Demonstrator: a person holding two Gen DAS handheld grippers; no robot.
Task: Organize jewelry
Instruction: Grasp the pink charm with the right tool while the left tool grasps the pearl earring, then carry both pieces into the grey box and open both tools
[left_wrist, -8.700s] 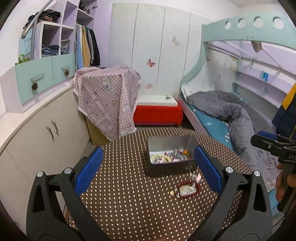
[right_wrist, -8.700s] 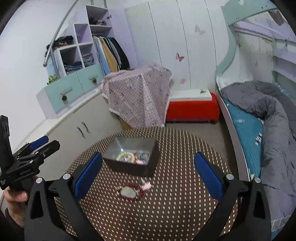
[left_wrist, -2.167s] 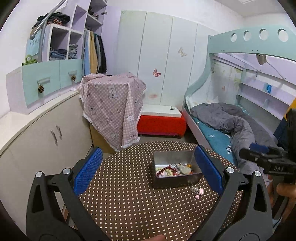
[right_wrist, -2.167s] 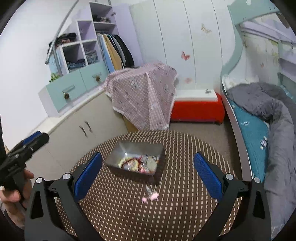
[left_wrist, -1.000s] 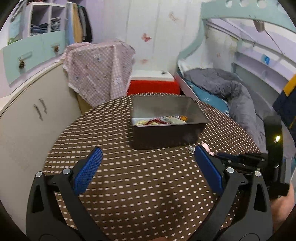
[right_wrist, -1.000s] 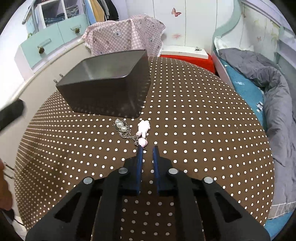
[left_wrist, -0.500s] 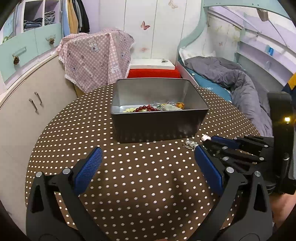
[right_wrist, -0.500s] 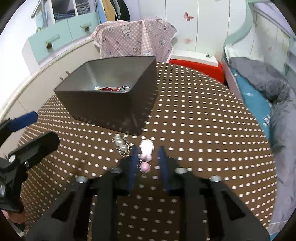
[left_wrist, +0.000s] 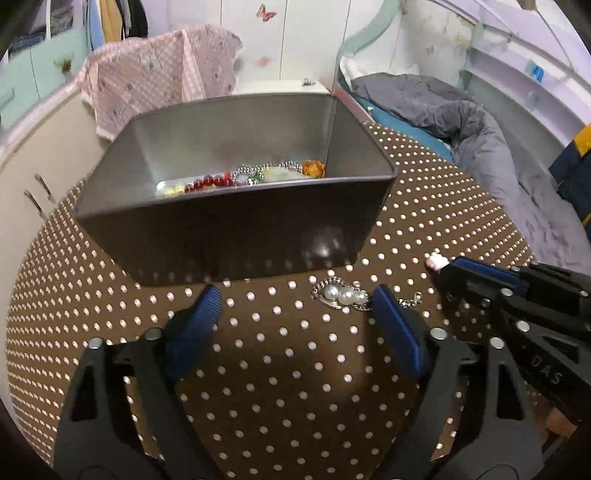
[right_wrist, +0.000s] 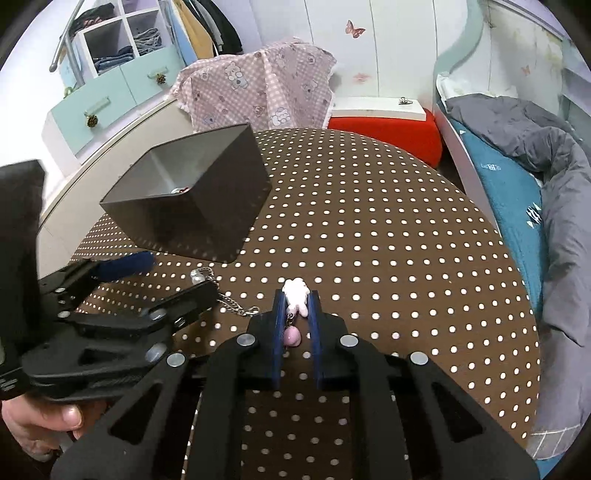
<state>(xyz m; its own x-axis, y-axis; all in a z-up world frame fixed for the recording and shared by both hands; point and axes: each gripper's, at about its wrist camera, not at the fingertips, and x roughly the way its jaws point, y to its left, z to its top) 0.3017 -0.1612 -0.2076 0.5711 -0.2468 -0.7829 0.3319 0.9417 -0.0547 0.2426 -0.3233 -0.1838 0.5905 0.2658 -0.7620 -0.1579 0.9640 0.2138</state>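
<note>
A dark metal box (left_wrist: 236, 229) stands on the round dotted table (left_wrist: 295, 369) with red beads, a chain and an amber piece inside; it also shows in the right wrist view (right_wrist: 207, 206). A pearl-and-chain charm piece (left_wrist: 341, 295) lies in front of the box. My right gripper (right_wrist: 295, 299) is shut on its white bunny charm (right_wrist: 295, 291), with a pink bead (right_wrist: 291, 336) hanging between the fingers. My left gripper (left_wrist: 295, 302) is open, its right pad beside the pearls, low over the table.
A bed with a grey duvet (right_wrist: 535, 140) lies to the right. A red stool (right_wrist: 388, 129), a pink checked cloth (right_wrist: 258, 88) and cabinets (right_wrist: 92, 103) stand behind the table. The table edge drops off at the right (right_wrist: 524, 295).
My left gripper has moved closer to the box and lower, and its jaws have narrowed. My right gripper has closed on the bunny charm, with the chain trailing left.
</note>
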